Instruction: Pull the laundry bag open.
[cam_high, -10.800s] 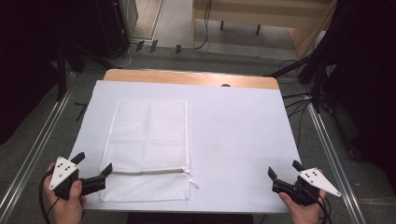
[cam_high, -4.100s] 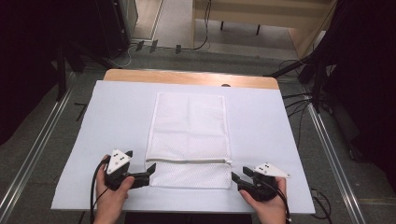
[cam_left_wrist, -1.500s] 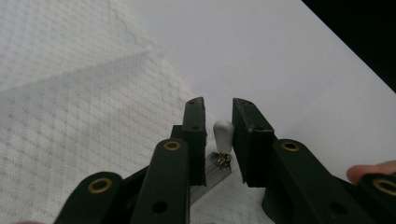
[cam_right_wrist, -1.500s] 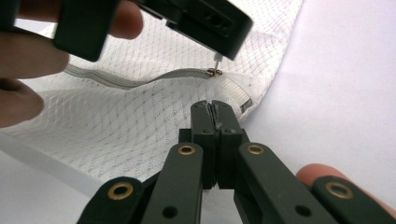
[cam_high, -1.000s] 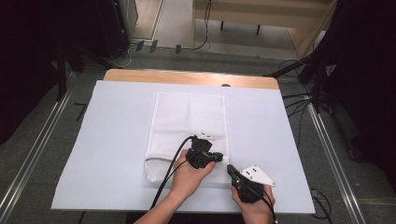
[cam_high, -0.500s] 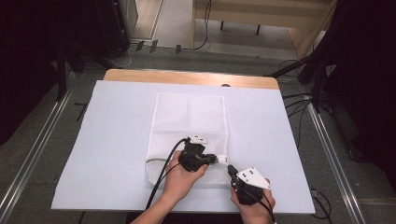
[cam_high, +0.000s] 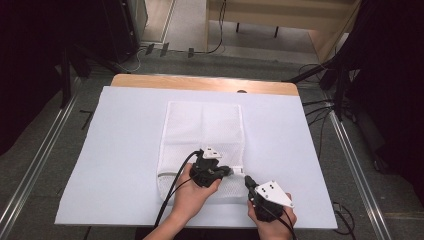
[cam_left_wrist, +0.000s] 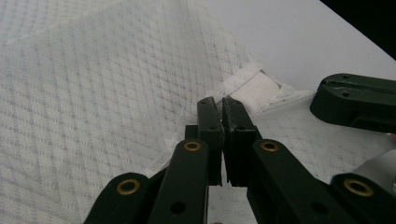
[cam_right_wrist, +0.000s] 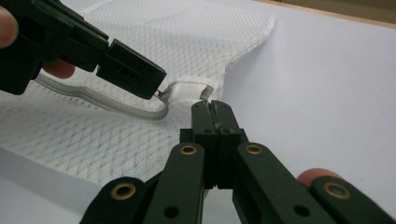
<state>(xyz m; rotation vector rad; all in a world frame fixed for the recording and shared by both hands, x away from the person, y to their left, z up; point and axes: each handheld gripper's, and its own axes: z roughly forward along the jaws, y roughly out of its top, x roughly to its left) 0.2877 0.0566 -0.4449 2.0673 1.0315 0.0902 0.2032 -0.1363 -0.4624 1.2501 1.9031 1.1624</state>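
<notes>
A white mesh laundry bag (cam_high: 202, 125) lies flat on the white-covered table (cam_high: 115, 150), with its zipper end nearest me. My left gripper (cam_high: 231, 171) is at the bag's near right corner, shut on the small metal zipper pull (cam_right_wrist: 162, 94) beside the white fabric tab (cam_left_wrist: 254, 88). The grey zipper band (cam_right_wrist: 116, 106) curves up off the mesh behind it. My right gripper (cam_high: 246, 179) points at the same corner from the right. Its jaws (cam_right_wrist: 212, 106) are shut, pinching the bag's edge just below the tab.
The left gripper's black cable (cam_high: 172, 185) trails over the bag's near left part to the table's front edge. A bare wooden strip (cam_high: 200, 82) shows at the far edge. Metal rails (cam_high: 35, 165) run along the floor on both sides, with cables (cam_high: 320, 107) at the right.
The bag, once left of centre, now lies in the middle. My left gripper has gone from the zipper's left end to its right end. In the last second both grippers have barely moved.
</notes>
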